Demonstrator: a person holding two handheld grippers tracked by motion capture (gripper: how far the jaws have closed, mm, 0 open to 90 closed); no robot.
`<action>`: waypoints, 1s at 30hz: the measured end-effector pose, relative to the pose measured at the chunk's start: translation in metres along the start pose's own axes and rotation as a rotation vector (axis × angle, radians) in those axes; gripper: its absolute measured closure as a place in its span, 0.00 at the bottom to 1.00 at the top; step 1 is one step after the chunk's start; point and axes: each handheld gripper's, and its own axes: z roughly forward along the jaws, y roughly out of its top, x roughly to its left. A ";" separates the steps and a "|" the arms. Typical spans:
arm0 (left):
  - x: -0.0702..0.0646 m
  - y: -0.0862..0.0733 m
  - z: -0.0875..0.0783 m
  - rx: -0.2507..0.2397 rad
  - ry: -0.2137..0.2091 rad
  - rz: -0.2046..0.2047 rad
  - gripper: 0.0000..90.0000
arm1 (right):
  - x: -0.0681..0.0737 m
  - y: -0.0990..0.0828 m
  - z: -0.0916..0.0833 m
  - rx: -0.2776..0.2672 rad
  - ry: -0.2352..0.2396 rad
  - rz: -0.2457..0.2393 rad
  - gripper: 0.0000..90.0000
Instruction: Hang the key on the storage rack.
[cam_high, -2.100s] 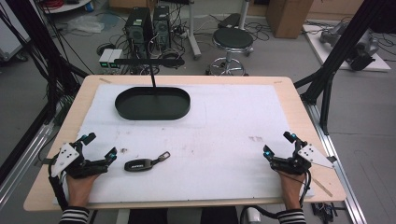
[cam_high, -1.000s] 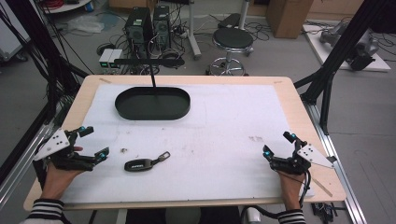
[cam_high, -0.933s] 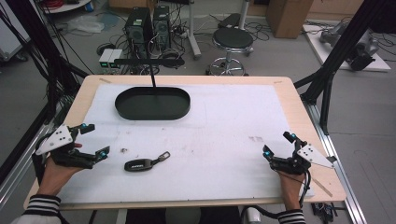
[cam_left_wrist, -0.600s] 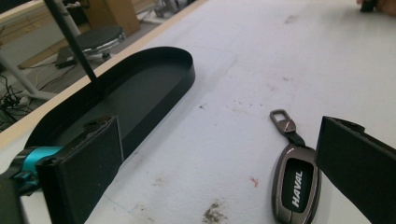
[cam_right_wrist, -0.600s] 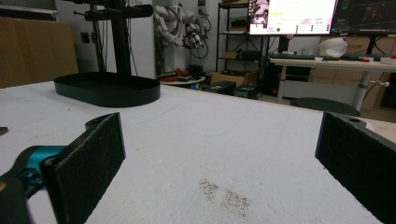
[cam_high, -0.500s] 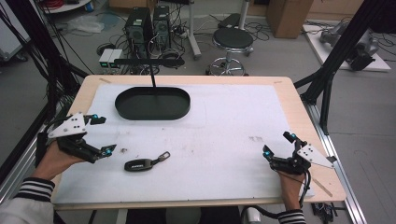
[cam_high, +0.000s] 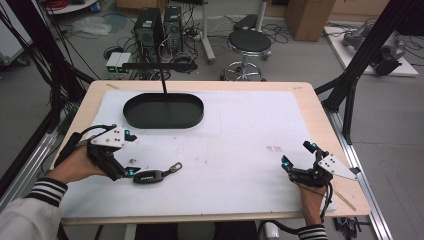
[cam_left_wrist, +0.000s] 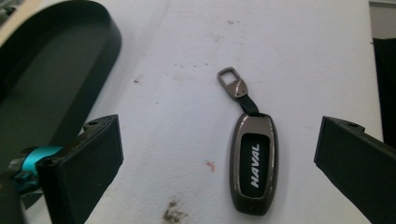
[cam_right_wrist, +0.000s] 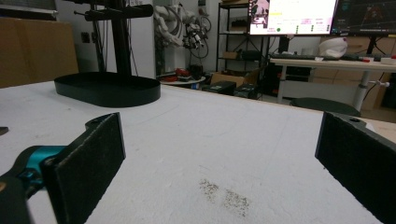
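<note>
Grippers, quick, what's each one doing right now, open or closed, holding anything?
Left gripper: open, holding nothing, jaws either side of the key fob.
Right gripper: open, holding nothing, over bare table.

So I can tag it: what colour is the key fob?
The key fob has a dark grey metallic shell, a black centre and white lettering, clearest in the left gripper view.

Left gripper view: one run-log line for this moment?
left gripper: open, jaws either side of grey HAVAL key fob, no contact | right gripper: open, idle | black oval tray: empty
</note>
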 end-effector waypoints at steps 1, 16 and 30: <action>0.000 0.001 0.003 0.016 -0.006 0.012 0.02 | 0.000 0.000 0.000 0.000 0.000 0.000 0.01; -0.010 0.011 0.039 0.181 -0.089 0.073 0.03 | 0.000 0.000 0.000 0.002 0.000 -0.006 0.01; -0.014 0.012 0.063 0.337 -0.104 0.080 0.11 | 0.000 0.000 0.000 0.005 0.001 -0.004 0.01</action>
